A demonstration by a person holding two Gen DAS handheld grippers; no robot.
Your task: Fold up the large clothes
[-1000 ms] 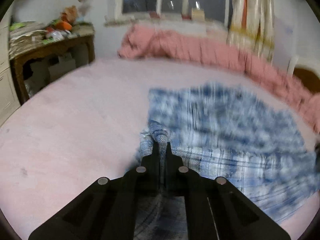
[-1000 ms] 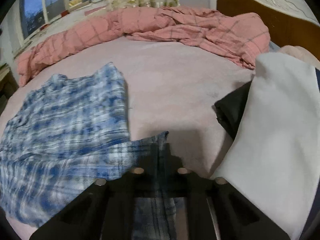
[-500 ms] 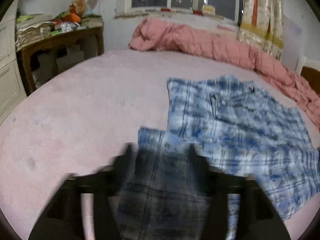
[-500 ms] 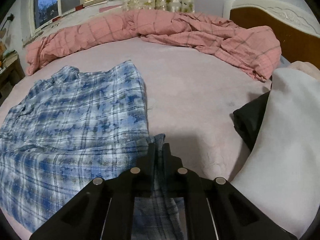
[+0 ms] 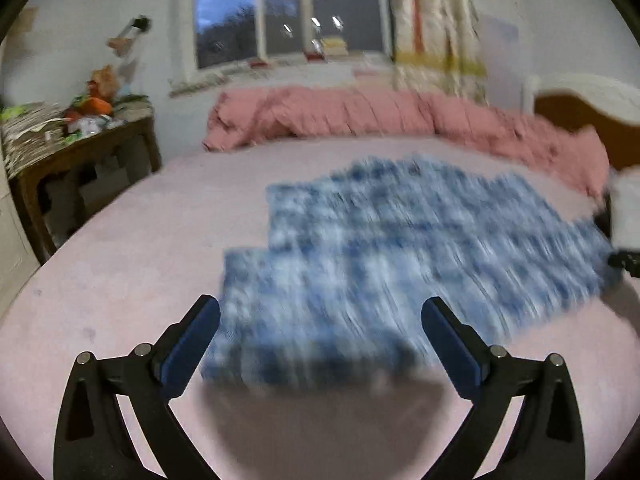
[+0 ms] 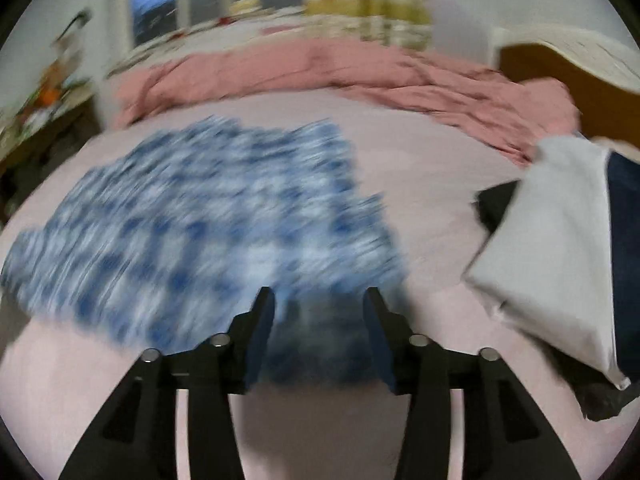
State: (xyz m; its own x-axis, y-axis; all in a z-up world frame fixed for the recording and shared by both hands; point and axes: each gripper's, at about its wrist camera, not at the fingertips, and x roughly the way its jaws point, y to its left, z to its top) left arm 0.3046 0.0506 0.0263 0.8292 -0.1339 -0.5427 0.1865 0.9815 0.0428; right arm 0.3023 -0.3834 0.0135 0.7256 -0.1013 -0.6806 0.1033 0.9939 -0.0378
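Two wrist cameras, both low over the bed

Each looks forward along its own spread fingers toward the window [image 5: 280, 16] wall. The left view takes in the side table [image 5: 80, 148]; the right view sits further right, catching the headboard [image 6: 560, 76]. Both share the blurred plaid shirt [image 5: 400, 248] [image 6: 208, 216] and pink duvet [image 5: 360, 116] [image 6: 320, 68].

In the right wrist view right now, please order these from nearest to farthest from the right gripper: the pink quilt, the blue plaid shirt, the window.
1. Blue plaid shirt: on the bed, its near edge between the right gripper fingers.
2. Pink quilt: bunched along the bed's far side.
3. Window: in the far wall, upper left.
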